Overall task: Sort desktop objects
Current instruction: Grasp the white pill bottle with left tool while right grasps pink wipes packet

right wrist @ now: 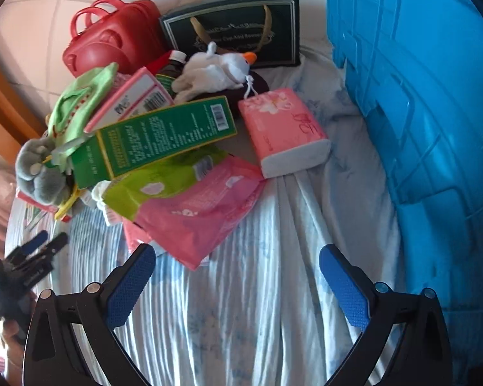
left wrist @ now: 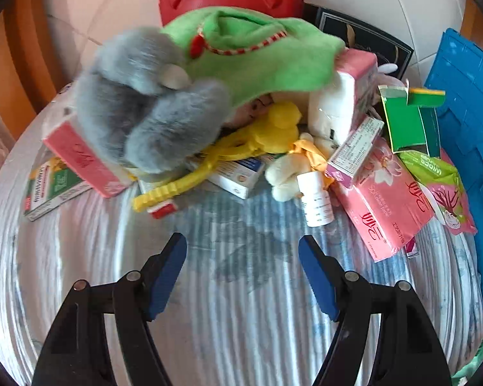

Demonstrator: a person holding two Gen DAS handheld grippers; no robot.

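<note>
A heap of desktop objects lies on a striped cloth. In the left wrist view I see a grey plush toy [left wrist: 145,103], a green cloth [left wrist: 257,54], a yellow plastic toy [left wrist: 241,141], a small white bottle [left wrist: 315,199] and a pink tissue pack [left wrist: 383,199]. My left gripper [left wrist: 243,239] hangs open over bare cloth in front of the heap, holding nothing. In the right wrist view a pink wipes pack [right wrist: 203,218] lies just beyond my open, empty right gripper [right wrist: 238,252]. Behind it are a long green box [right wrist: 157,138], a pink tissue pack [right wrist: 283,132] and a white plush duck [right wrist: 219,67].
A blue plastic crate [right wrist: 418,96] stands along the right side. A red carry case [right wrist: 112,38] and a dark gift box [right wrist: 235,32] stand at the back. The left gripper [right wrist: 45,244] shows at the left edge of the right wrist view. Striped cloth [right wrist: 257,321] covers the near table.
</note>
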